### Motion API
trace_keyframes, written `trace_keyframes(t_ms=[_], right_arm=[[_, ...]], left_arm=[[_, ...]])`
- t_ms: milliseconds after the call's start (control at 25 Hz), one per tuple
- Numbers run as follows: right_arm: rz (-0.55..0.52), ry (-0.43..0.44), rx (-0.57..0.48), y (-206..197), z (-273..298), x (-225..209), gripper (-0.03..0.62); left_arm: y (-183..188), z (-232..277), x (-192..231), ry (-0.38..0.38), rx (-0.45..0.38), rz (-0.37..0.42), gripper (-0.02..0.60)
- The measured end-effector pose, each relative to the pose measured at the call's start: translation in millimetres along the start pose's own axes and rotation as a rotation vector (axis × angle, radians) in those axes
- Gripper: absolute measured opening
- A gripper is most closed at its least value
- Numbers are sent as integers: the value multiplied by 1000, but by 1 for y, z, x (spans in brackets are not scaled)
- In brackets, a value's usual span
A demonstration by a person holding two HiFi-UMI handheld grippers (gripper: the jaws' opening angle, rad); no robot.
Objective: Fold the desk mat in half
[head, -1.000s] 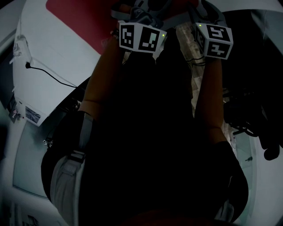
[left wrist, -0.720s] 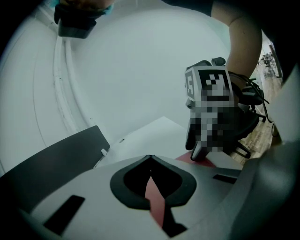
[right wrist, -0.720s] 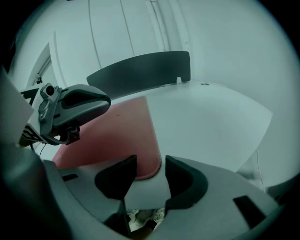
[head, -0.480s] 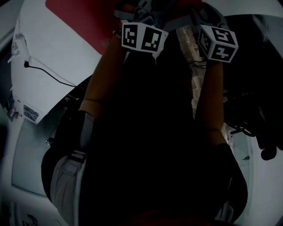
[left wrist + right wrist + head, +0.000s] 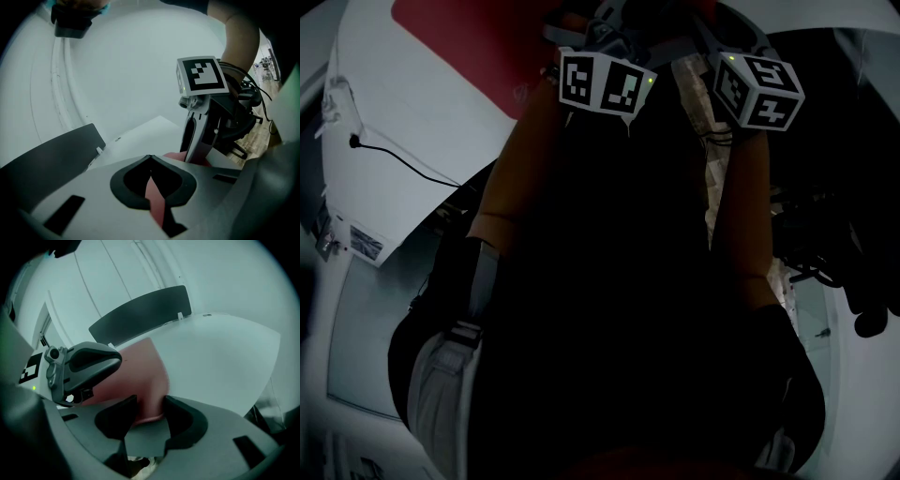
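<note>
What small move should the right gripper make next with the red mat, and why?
Probably close the right gripper on the desk mat: its jaws stand apart around the mat's near edge, while the left gripper already pinches it.

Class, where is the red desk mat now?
The desk mat lies on the white table at the head view's top left; the left hand-held gripper pinches its edge.

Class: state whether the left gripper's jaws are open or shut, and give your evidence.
Shut on the desk mat: the left gripper's jaws meet at their tips, pinching a thin red strip of it.
</note>
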State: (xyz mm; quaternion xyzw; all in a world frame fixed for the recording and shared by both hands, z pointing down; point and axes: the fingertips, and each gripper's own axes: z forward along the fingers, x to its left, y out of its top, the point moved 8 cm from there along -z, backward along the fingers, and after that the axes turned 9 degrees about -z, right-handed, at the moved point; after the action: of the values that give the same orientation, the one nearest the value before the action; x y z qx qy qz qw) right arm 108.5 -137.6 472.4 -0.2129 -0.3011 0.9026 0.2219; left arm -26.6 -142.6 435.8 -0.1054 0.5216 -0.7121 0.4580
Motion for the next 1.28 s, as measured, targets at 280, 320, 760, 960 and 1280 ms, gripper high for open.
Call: trace_keyframes(t_ms=[280,320,760,960,1280], right_arm=[[144,147,-93,9,4,17,201],[161,164,-104,11,4,18,201],[69,201,-115,41,26,25,206],[30,167,-113,50,32,26,218],[6,86,-108,50,33,20,230]], left_arm=[[-4,-4,5,13,8,-4,12],[-4,-4,5,15,10,-5,12],[-11,-18,18,83,34,-31,12],[-16,-27,27,124,43,-53,12],[-19,-34,31,151,45,-68,12]])
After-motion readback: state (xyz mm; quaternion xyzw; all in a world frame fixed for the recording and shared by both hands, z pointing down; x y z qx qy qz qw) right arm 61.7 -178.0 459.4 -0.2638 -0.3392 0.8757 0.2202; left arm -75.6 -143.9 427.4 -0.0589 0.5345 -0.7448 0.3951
